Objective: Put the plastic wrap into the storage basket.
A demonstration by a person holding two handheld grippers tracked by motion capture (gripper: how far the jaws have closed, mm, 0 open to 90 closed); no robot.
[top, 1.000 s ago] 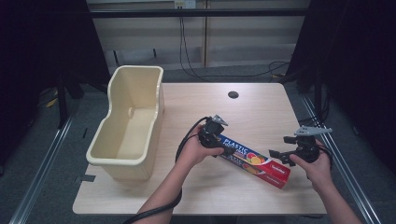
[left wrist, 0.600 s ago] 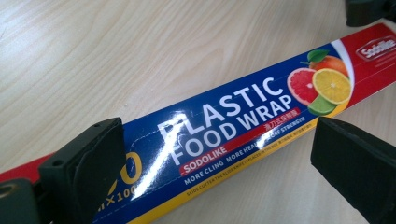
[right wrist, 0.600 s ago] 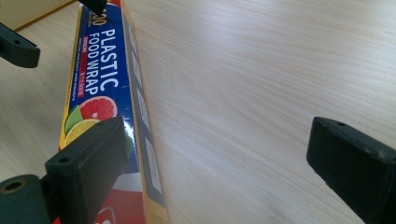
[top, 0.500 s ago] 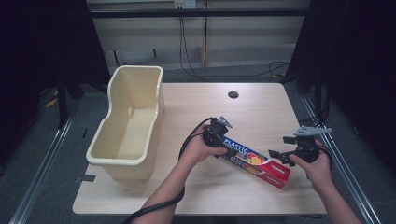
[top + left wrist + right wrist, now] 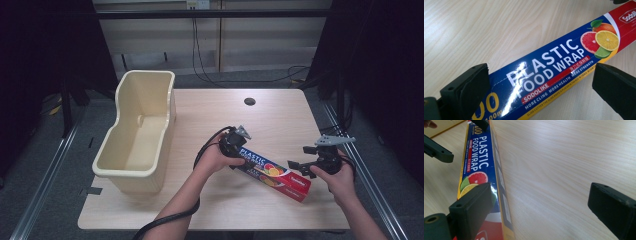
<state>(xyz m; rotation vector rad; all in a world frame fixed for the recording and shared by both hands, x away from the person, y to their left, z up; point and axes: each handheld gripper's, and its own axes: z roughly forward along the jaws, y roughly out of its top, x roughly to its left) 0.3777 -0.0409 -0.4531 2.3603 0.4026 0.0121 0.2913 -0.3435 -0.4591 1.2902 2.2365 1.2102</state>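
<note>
The left gripper [image 5: 539,85] stands with its jaws spread wide, one on either side of the near end of the plastic food wrap box [image 5: 564,65], neither jaw pressing on the carton; in the high view this gripper [image 5: 234,142] sits at the box's upper-left end, gripped by the person's left hand [image 5: 216,159]; the right gripper [image 5: 541,207] is likewise wide apart, its left jaw lying over the red end of the box [image 5: 480,182] and its right jaw over bare wood, so it has hold of nothing; from above the right gripper [image 5: 306,165] shows just beside the box's lower-right end, held by the right hand [image 5: 336,176]. The box [image 5: 272,172], blue and red with citrus fruit printed on it, lies flat and diagonal on the wooden table [image 5: 280,115], between the two grippers; a cream plastic bin [image 5: 137,135] stands well apart at the table's left edge, overhanging it; a dark round hole [image 5: 249,101] marks the tabletop farther back.
</note>
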